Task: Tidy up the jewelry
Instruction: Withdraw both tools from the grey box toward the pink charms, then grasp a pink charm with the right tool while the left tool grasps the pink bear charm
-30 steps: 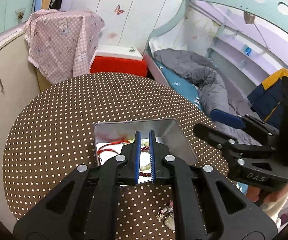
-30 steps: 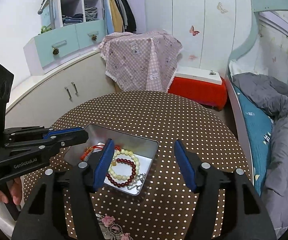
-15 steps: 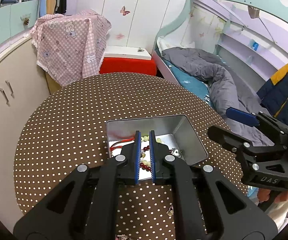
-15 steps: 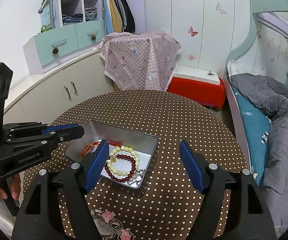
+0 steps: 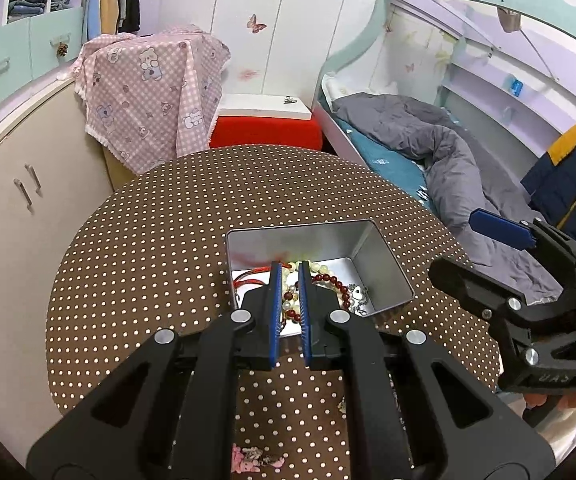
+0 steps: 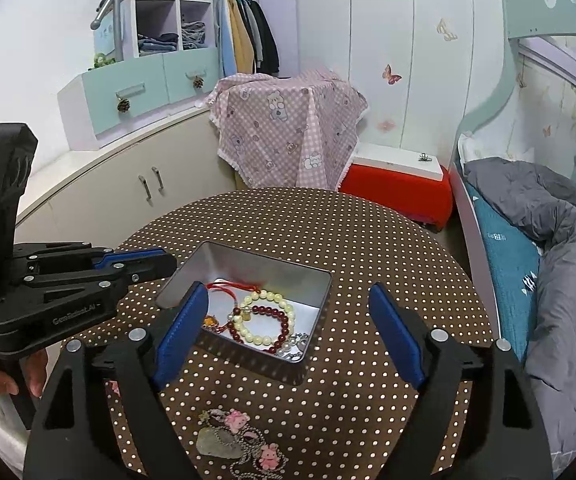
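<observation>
A silver metal tin (image 6: 320, 280) (image 5: 384, 256) sits on the round brown dotted table (image 6: 328, 224). It holds a dark red bead bracelet (image 6: 284, 322), a pale bead bracelet (image 6: 272, 298), a red cord (image 6: 228, 290) and a silver chain (image 6: 298, 342). Loose on the table near me lie a chain with pink charms (image 6: 248, 436) and a pale stone pendant (image 6: 214, 442). My left gripper (image 5: 287, 270) is shut and empty, above the tin's near edge. My right gripper (image 6: 288, 300) is open wide and empty, above the tin.
A low cupboard (image 6: 128, 184) curves along the left of the table. A pink checked cloth (image 6: 284, 132) covers something behind the table, next to a red box (image 6: 396, 192). A bed with a grey quilt (image 6: 548, 240) lies to the right.
Both grippers have pulled back and up from the tin, so more of the table and the loose pink charm chain shows. The left jaws stay shut, the right stay open.
</observation>
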